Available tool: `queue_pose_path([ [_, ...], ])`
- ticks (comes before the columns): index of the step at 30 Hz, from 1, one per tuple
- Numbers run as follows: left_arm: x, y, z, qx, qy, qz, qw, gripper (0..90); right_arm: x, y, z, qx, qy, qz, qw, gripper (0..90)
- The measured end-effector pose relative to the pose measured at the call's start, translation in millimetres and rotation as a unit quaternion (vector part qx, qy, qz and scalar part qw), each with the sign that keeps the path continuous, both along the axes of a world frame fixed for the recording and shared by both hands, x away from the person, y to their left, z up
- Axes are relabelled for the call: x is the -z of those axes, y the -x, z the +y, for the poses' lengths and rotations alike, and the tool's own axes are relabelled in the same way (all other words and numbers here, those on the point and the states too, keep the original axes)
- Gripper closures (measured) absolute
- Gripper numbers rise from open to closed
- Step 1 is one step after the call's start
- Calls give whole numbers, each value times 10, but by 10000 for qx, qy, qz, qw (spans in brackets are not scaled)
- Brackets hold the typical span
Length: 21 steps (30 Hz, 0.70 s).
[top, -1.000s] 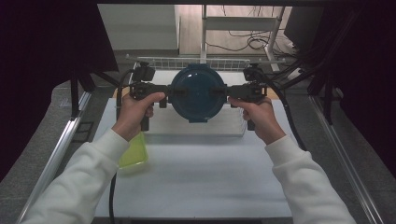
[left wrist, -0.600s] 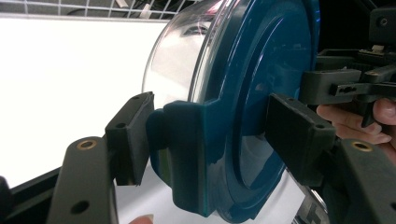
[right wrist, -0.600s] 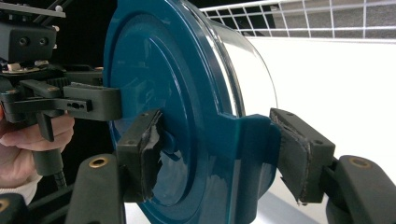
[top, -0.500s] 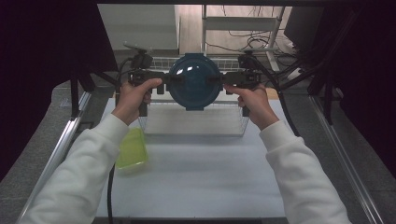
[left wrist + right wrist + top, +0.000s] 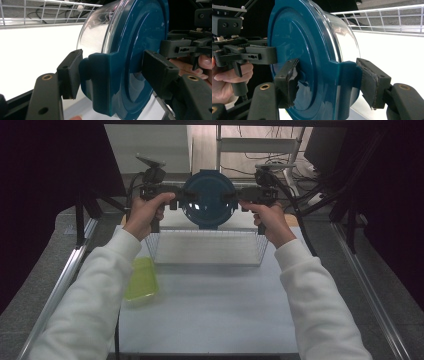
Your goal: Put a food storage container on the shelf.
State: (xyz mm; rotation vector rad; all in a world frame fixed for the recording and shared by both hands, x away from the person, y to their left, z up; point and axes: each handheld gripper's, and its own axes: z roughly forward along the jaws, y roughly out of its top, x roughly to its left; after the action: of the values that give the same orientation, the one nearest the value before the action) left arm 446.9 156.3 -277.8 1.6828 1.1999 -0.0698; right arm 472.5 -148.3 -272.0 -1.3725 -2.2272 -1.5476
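Right now, held between both hands: a round container (image 5: 207,200) with a dark blue lid (image 5: 140,50) and a clear bowl part (image 5: 344,32), tipped on its edge so the lid faces me.
Left hand-held gripper (image 5: 176,196): clenched on the lid's left clip tab (image 5: 100,82), one pad on the lid face, the other on the bowl side.
Right hand-held gripper (image 5: 239,196): clenched on the opposite tab (image 5: 342,82) in the same way, its worn pads pressing on both faces of the rim.
Where the container is: in the air, between my two hand-held grippers, above the far edge of the wire basket (image 5: 207,247) that stands on the desk (image 5: 210,305).
Relation that counts: the container's flat faces stand upright and its axis runs away from me; the two grips sit at either end of its level diameter, so neither hand is nearer than the other.
Basket: just below and a little toward me from the container, open side up.
Also on the desk: a yellow-green lidded box (image 5: 141,279) at my left, well apart from the container.
Judgement: I take the coming move to be lowering it into the basket with both hands level.
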Motion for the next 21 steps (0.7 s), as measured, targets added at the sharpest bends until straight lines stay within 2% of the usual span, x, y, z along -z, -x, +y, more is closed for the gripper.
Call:
queue_pose_path([
  [9,160,-222,11,32,167,231,9996,344,69,-194,15,106,84,200,9997,364],
  [13,248,-314,19,60,151,368,9992,339,130,-278,28,169,133,387,9990,363],
  [14,263,-333,21,22,239,369,9990,336,146,-293,30,182,146,394,9990,363],
  [17,279,-376,30,-6,276,386,9989,337,161,-338,33,267,65,502,9984,362],
  [21,312,-446,36,-91,430,510,9977,336,194,-431,27,387,-31,741,9965,360],
])
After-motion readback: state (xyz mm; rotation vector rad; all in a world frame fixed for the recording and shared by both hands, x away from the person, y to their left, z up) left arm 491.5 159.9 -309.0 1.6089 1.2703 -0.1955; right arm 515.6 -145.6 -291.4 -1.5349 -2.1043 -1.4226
